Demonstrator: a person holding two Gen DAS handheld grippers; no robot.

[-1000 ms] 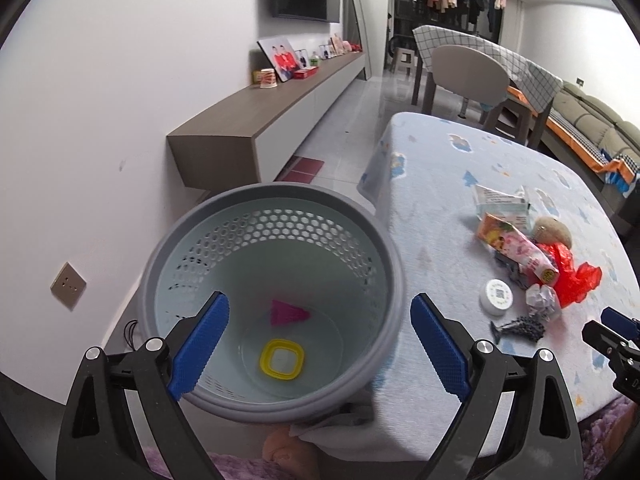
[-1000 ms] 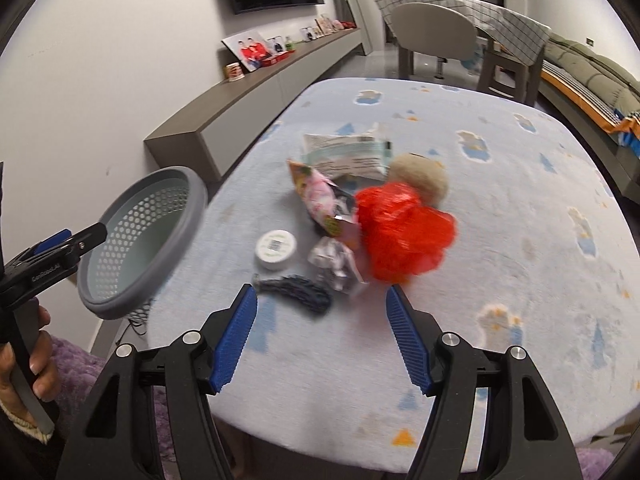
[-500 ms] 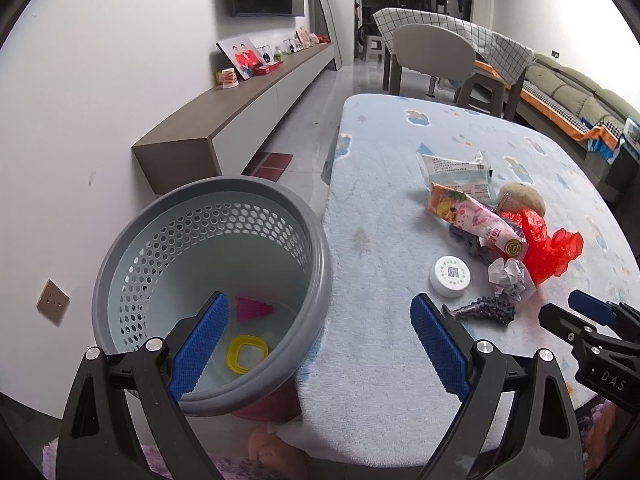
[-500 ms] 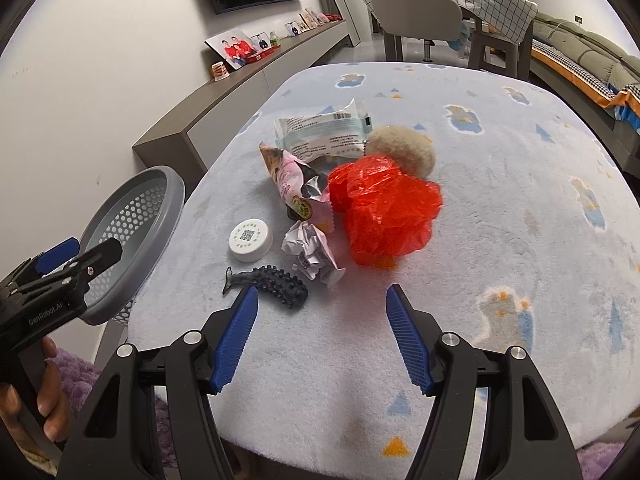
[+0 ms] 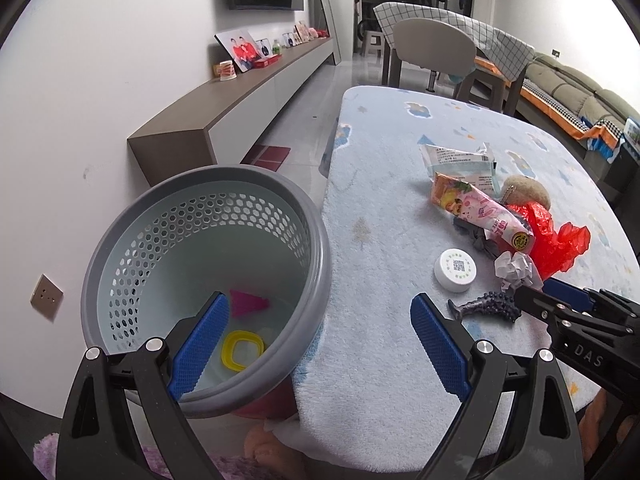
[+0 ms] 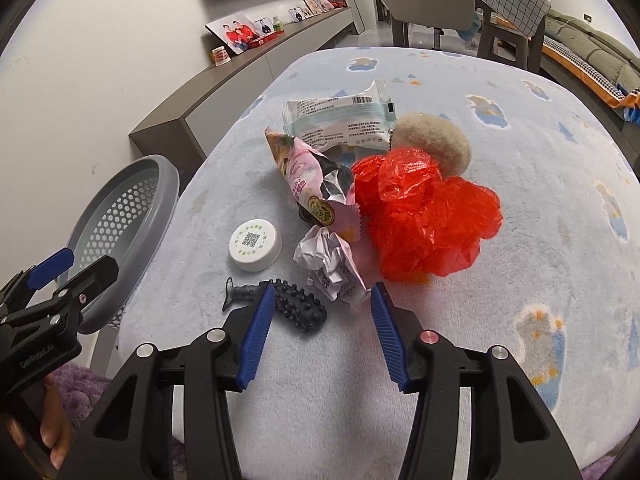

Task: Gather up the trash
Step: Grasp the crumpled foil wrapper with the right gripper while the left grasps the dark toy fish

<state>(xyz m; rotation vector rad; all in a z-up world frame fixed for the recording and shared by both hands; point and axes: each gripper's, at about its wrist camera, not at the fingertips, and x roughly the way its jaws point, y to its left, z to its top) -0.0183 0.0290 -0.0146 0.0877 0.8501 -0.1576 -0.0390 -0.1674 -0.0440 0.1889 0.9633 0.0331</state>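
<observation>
On the table [image 6: 460, 360], your right gripper [image 6: 320, 320] hangs over the black spiky toy [image 6: 296, 306] and paper wad [image 6: 326, 258], jaws closing, not yet gripping either. Your left gripper [image 5: 320, 344] stands wide by the bin [image 5: 320, 248], which holds two scraps

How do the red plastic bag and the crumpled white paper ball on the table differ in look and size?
The red plastic bag is translucent, glossy film; the crumpled white paper ball is opaque and matte, with dark print. The bag is clearly the bigger heap, the paper ball a small wad. The paper ball lies nearer the right gripper, whose jaws are closing with neither thing between them; the bag sits farther back. Both are crumpled and rest on the fleecy table cover.
</observation>
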